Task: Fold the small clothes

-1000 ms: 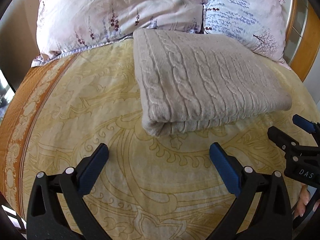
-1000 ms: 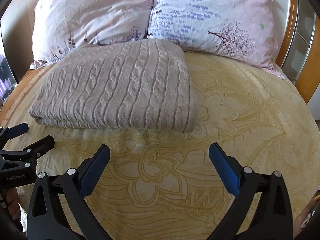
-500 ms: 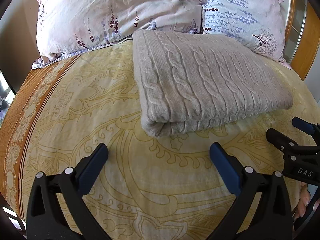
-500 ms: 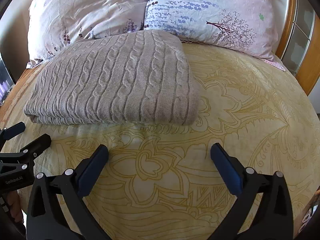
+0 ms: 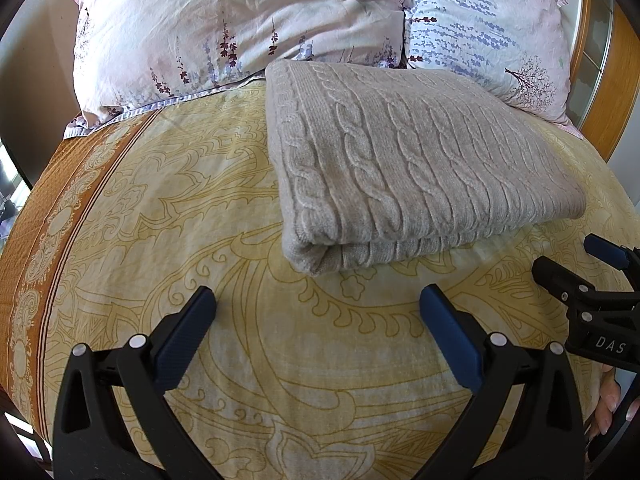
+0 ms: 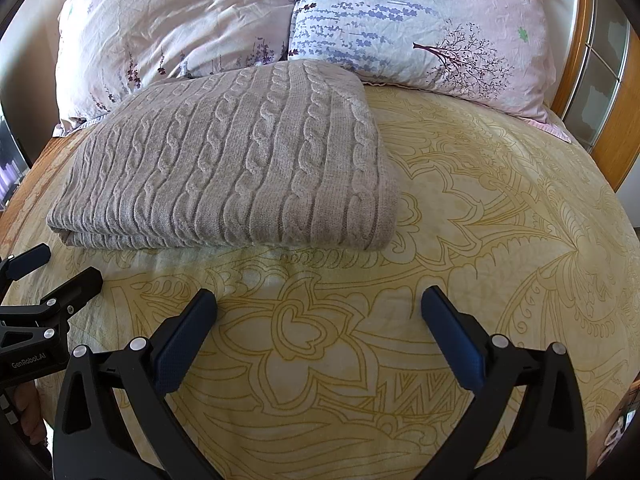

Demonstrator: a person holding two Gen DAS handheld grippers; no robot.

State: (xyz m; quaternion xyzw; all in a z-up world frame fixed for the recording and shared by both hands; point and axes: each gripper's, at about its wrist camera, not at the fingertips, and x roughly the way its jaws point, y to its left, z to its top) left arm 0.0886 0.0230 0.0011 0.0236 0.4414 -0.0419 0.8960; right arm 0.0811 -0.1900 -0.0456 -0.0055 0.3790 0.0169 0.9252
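Note:
A beige cable-knit sweater lies folded into a neat rectangle on the yellow patterned bedspread, its far edge against the pillows. It also shows in the right wrist view. My left gripper is open and empty, hovering over the bedspread just short of the sweater's near left corner. My right gripper is open and empty, in front of the sweater's near right corner. Each gripper shows at the edge of the other's view: the right one and the left one.
Two floral pillows lie at the head of the bed behind the sweater. A wooden headboard with glass panels stands at the right. The bedspread has an orange border at the left edge.
Both grippers have drawn slightly back and lifted from the folded sweater; the view has shifted a little. The sweater has not moved. Both stay open.

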